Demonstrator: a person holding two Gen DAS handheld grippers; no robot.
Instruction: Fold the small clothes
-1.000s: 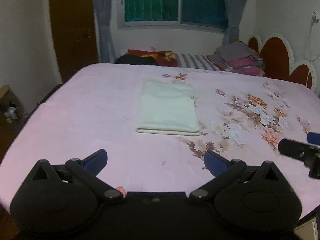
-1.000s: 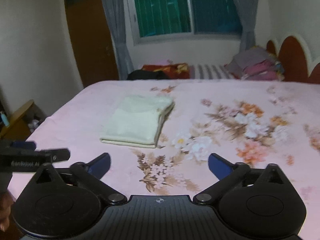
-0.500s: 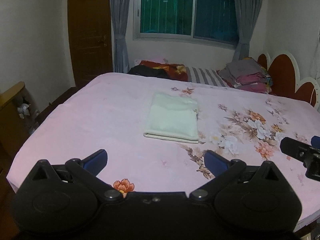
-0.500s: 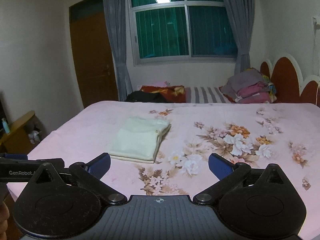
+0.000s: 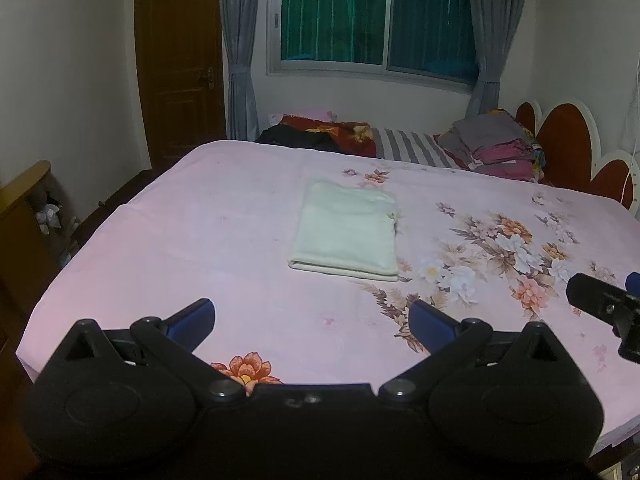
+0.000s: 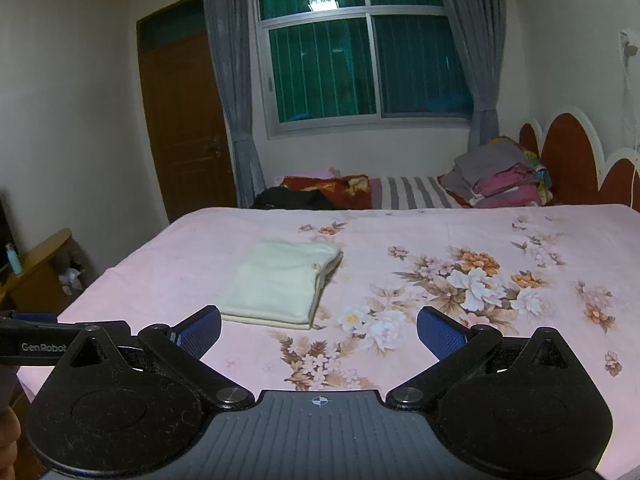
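Pale cream knit garment (image 5: 347,234) lies folded into a neat rectangle mid-bed on the pink floral bedsheet (image 5: 192,240), so the fold looks done. Left gripper (image 5: 311,314) and right gripper (image 6: 319,326): both wide, empty, well short of it. Nothing unfolded nearby.

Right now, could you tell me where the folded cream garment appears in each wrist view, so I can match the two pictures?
Left wrist: folded cream garment lies centre frame on the pink bedspread, beyond the open fingers.
Right wrist: folded cream garment sits left of centre, above the left finger.
Shared landmark: the window behind the bed.
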